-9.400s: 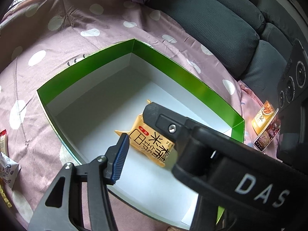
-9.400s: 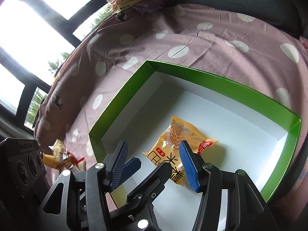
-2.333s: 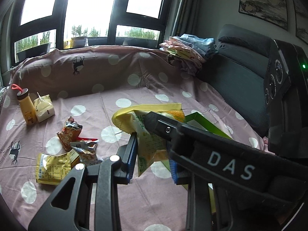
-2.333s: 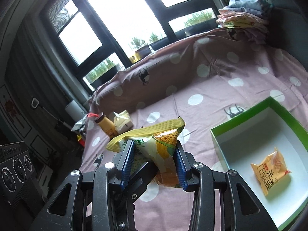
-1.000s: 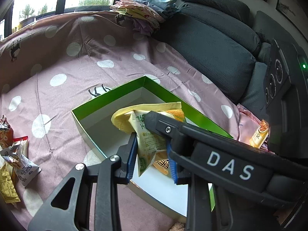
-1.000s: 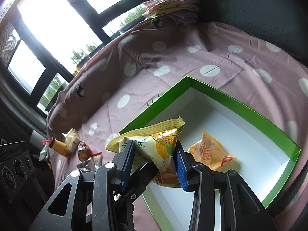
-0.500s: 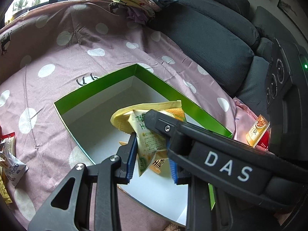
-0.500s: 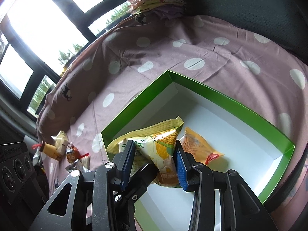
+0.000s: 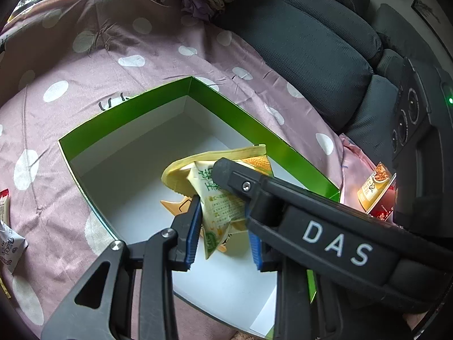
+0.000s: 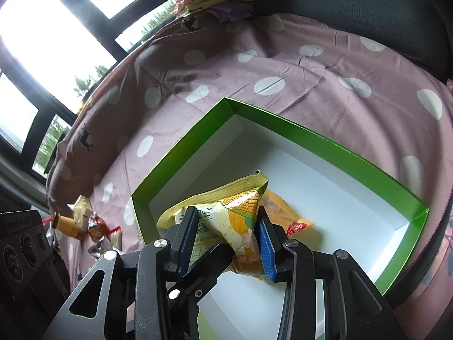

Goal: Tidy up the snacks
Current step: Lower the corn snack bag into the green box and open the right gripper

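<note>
A yellow corn snack bag (image 9: pixel 220 198) hangs over a green box with a white inside (image 9: pixel 127 107). Both grippers grip this one bag. In the left wrist view my left gripper (image 9: pixel 223 235) is shut on the bag's lower part, and a finger (image 9: pixel 283 198) of the right gripper crosses in front of it. In the right wrist view my right gripper (image 10: pixel 226 240) is shut on the bag (image 10: pixel 240 218) at its corn picture. An orange packet (image 10: pixel 288 215) lies on the floor of the box (image 10: pixel 311 138), partly hidden under the bag.
The box sits on a pink dotted cloth (image 9: pixel 85 56). Loose snacks (image 10: pixel 96 226) and a small bottle (image 10: pixel 66 223) lie left of the box. A white packet (image 9: pixel 11 243) is near the left edge. Two packets (image 9: pixel 376 189) and dark sofa cushions (image 9: pixel 311 42) are on the right.
Both grippers have come down with the corn bag over the box, which now looks closer. The bag now covers part of the orange packet. The grips have not changed.
</note>
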Tool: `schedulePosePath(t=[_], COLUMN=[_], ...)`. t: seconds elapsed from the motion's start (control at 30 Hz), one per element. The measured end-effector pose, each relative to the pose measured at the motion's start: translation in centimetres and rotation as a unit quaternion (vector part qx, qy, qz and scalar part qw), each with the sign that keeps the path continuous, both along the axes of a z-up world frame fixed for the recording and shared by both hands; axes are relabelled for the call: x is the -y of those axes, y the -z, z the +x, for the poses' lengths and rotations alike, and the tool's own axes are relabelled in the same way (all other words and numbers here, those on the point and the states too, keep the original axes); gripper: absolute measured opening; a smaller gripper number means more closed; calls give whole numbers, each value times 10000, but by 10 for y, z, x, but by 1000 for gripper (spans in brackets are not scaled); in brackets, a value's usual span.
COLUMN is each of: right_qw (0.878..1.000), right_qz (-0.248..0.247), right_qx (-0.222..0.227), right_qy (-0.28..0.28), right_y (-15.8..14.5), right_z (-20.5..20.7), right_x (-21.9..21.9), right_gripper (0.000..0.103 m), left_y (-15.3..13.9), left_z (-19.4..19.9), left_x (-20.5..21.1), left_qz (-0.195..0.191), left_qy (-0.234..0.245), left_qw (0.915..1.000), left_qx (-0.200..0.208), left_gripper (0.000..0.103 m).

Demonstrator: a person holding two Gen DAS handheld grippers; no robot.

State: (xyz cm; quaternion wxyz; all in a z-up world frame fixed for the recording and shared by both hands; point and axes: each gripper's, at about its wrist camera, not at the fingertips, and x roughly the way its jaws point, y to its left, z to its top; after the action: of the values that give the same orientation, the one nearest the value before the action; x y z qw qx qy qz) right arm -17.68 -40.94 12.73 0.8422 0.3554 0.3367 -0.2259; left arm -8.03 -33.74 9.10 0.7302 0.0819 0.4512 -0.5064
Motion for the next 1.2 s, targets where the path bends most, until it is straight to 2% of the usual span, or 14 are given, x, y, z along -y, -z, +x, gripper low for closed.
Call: schedulePosePath(t=[0.83, 1.03, 1.2], right_qw=[9994, 9992, 9989], right_qz=[4, 1, 9], right_qx=[-311, -369, -406], right_qy=[177, 177, 243], right_y=[6, 8, 8], right_z=[-1, 1, 0], right_x=[5, 5, 6], right_gripper=[43, 43, 43], left_y=[12, 13, 14], left_z=[3, 3, 1], left_x=[7, 8, 13], left_qz=[100, 131, 192], left_qy=[95, 116, 176], left_qw=[9989, 9988, 9985], left_qx=[-455, -448, -478], left_gripper=[31, 31, 39])
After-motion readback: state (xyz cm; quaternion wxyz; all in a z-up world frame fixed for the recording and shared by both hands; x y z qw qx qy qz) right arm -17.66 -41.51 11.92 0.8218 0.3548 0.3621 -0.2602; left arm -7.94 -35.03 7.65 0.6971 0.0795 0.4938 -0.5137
